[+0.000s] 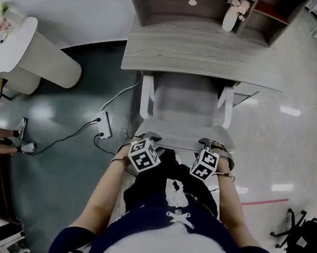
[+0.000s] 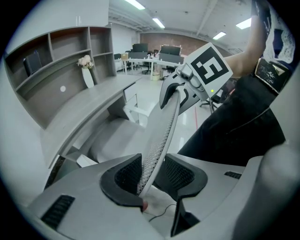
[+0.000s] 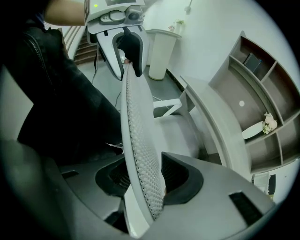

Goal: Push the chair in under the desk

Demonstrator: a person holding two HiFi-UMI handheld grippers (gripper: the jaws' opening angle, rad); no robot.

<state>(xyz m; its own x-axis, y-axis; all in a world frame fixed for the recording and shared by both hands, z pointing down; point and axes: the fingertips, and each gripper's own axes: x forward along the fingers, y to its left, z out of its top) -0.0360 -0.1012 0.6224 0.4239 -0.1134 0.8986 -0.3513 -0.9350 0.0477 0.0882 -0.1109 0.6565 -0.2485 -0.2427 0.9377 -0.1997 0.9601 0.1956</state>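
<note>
A grey chair with white armrests stands partway under the wooden desk. Its seat front is beneath the desktop. My left gripper and right gripper sit side by side on the top edge of the backrest. In the left gripper view the mesh backrest runs between the left gripper's pads, which are closed on it. In the right gripper view the backrest fills the gap of the right gripper. Each gripper view shows the other gripper further along the same edge.
A power strip with cables lies on the floor left of the chair. A white pedestal stands further left. A vase of flowers sits in the desk's shelf unit. A black chair base is at the right, and a person's feet at the left edge.
</note>
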